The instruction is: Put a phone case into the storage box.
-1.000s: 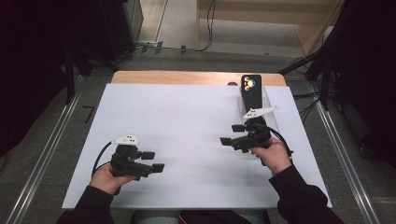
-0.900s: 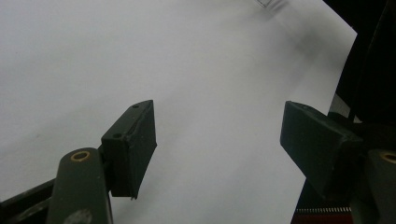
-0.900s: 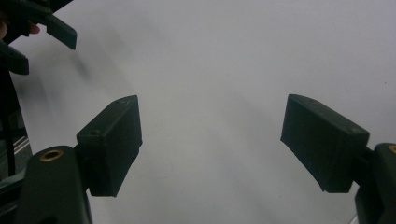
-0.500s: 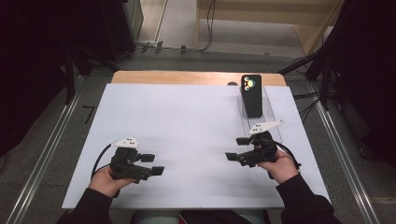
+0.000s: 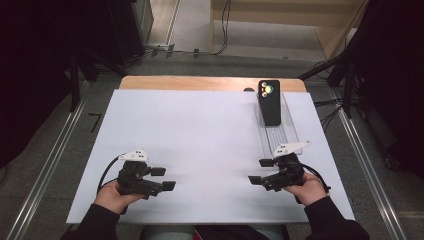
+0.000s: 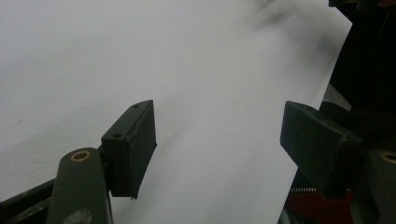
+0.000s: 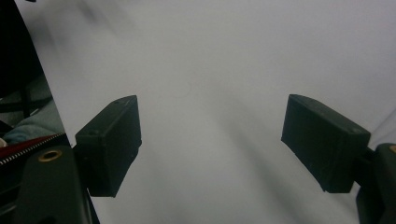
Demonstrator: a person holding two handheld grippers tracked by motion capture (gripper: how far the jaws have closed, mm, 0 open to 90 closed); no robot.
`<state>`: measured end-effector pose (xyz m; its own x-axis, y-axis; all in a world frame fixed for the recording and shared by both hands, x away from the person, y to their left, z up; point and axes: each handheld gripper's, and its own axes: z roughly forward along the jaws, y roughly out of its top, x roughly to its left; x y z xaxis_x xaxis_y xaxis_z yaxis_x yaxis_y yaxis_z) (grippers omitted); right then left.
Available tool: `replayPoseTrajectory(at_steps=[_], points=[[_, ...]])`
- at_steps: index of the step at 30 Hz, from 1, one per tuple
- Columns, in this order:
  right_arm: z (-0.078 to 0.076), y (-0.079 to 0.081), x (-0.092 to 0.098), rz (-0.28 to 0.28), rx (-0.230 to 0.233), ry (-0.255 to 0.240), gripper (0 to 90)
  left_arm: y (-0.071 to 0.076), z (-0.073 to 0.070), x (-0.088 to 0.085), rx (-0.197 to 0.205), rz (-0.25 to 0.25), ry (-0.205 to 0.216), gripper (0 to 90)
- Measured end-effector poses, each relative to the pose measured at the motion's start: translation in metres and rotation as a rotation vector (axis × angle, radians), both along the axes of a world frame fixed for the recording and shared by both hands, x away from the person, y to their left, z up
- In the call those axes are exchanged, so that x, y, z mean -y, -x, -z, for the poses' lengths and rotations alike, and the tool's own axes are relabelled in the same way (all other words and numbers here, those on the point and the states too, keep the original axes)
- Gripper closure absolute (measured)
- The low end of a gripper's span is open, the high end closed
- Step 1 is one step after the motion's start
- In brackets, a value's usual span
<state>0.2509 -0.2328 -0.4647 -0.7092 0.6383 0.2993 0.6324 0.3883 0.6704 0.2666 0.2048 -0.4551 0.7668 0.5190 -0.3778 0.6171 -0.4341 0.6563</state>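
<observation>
A black phone [image 5: 269, 101] lies camera-side up on the far end of a clear tray [image 5: 282, 131] at the table's right side. My right gripper [image 5: 260, 171] rests low near the front right of the white table sheet [image 5: 200, 135], just in front of the tray, jaws open and pointing left with nothing between them. Its own view has the gripper [image 7: 210, 144] over bare white sheet. My left gripper [image 5: 163, 179] sits near the front left, open and empty, pointing right. In the left gripper view the gripper [image 6: 219, 140] also faces bare sheet.
A wooden table edge [image 5: 200, 82] runs along the far side of the sheet. Metal rails [image 5: 50, 165] flank the table on both sides. Cables lie on the floor beyond the table. The sheet's front edge [image 6: 308, 140] crosses the left gripper view at right.
My right hand has drawn back from beside the tray toward the front edge and sunk lower. The left hand has stayed put. Both grippers' jaws kept the same opening.
</observation>
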Motion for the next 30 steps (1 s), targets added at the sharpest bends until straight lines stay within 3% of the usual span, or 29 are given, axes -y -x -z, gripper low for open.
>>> replayPoseTrajectory(at_steps=[15, 30], points=[[0.006, 0.012, 0.023, 0.072, -0.023, 0.023, 18.0, 0.002, 0.001, -0.004, -0.001, -0.012, -0.004, 26.8], [0.011, 0.011, 0.033, 0.110, -0.023, 0.040, 17.9, 0.001, 0.002, -0.011, 0.003, -0.035, -0.002, 26.8]])
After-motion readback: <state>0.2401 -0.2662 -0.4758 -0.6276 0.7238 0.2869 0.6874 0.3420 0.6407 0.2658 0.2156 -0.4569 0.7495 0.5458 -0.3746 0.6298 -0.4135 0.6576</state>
